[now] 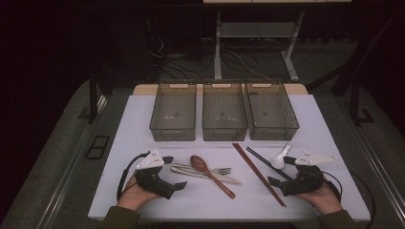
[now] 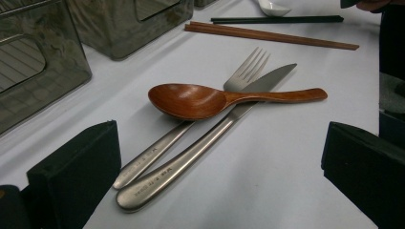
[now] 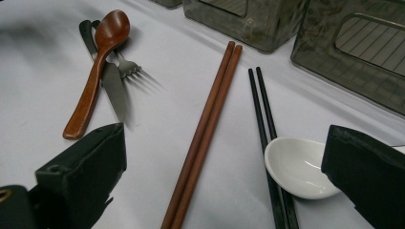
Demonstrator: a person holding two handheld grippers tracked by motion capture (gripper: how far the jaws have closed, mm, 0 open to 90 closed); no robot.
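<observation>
On the white table (image 1: 143, 124), both the left gripper (image 1: 174, 172) and right gripper (image 1: 278, 171) rest released, flanking the wooden spoon (image 1: 203, 167).

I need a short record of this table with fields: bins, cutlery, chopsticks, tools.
bins: three bins in a row at the far side, nothing seen inside
cutlery: wooden spoon lying across fork and knife; white spoon on black chopsticks
chopsticks: brown chopsticks beside the black
tools: left tool open; right tool open
</observation>
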